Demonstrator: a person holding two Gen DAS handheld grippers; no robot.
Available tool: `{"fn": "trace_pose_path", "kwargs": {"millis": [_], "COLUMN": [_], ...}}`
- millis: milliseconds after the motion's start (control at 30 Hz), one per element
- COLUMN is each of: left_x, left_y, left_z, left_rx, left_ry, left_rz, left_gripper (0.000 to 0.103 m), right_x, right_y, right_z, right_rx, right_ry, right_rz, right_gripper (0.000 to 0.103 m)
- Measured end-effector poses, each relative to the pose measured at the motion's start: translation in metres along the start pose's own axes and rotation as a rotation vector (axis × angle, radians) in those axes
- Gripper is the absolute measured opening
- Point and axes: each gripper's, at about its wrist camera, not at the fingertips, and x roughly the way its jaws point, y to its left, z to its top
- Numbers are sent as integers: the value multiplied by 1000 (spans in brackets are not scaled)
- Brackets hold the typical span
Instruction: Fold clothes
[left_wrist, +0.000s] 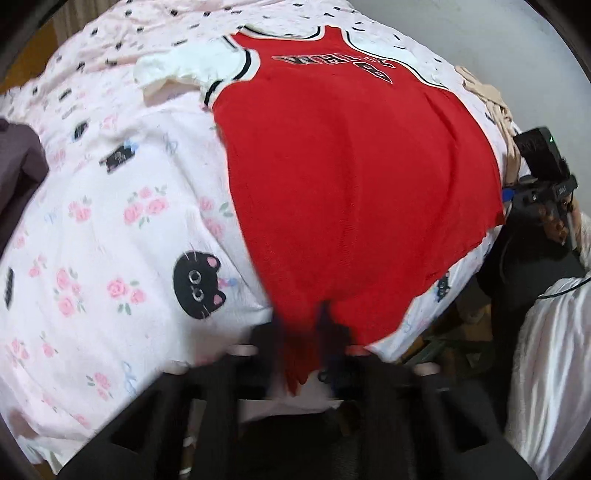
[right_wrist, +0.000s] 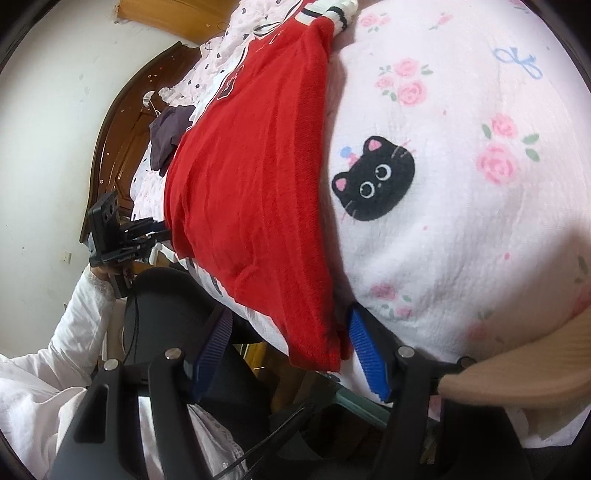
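A red sleeveless jersey (left_wrist: 351, 184) with white sleeves underneath lies flat on the bed, neck at the far end. In the left wrist view my left gripper (left_wrist: 301, 325) is at the near hem, blurred and shut on a bunch of red fabric. In the right wrist view the same gripper (right_wrist: 159, 230) sits at the far hem corner of the jersey (right_wrist: 251, 184). My right gripper (right_wrist: 291, 350) stands open, its blue pads (right_wrist: 365, 354) either side of the other hem corner without pressing it. It also shows as the right gripper (left_wrist: 517, 199) beside the jersey.
The pink bedsheet (left_wrist: 110, 221) has black cat faces and roses. A dark purple garment (right_wrist: 166, 136) lies near the wooden headboard (right_wrist: 114, 122). A beige garment (left_wrist: 487, 96) lies by the bed's edge. A person's white sleeve (right_wrist: 74, 314) is at the bedside.
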Motion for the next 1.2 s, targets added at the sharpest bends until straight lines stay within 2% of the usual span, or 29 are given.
{"fn": "trace_pose_path", "kwargs": {"millis": [167, 200, 233, 267, 433, 533, 667, 767, 833, 1000, 1100, 1200], "left_x": [-1, -4, -6, -9, -23, -33, -54, -58, -56, -19, 2, 18], "left_y": [-10, -8, -6, -6, -9, -10, -23, -36, -42, -28, -24, -17], "left_z": [4, 4, 4, 3, 0, 0, 0, -1, -3, -7, -6, -9], "left_rx": [-67, -91, -117, -131, -153, -167, -173, -133, -114, -144, -145, -152], "left_ry": [35, 31, 27, 19, -5, -22, -67, -46, -25, 88, 156, 224], "left_rz": [-44, -52, -60, -65, -50, -80, -157, -141, -123, 1, 51, 107], "left_gripper": [4, 4, 3, 3, 3, 3, 3, 3, 3, 3, 4, 8], "right_x": [5, 7, 10, 13, 19, 5, -42, -83, -92, -38, 9, 28], "right_y": [11, 14, 14, 13, 20, 31, 57, 74, 80, 53, 37, 25], "right_z": [4, 5, 5, 5, 5, 1, -5, -6, -5, 0, -8, -6], "right_rx": [-35, -51, -52, -53, -75, -99, -171, -211, -240, -210, -191, -159], "right_ry": [-11, -10, 0, 10, 29, 22, -39, -88, -69, 88, 175, 188], "right_rz": [-40, -59, -72, -84, -103, -100, -64, -20, -61, -184, -327, -412], "right_gripper": [66, 56, 26, 6, 5, 5, 5, 5, 5, 5, 5, 8]}}
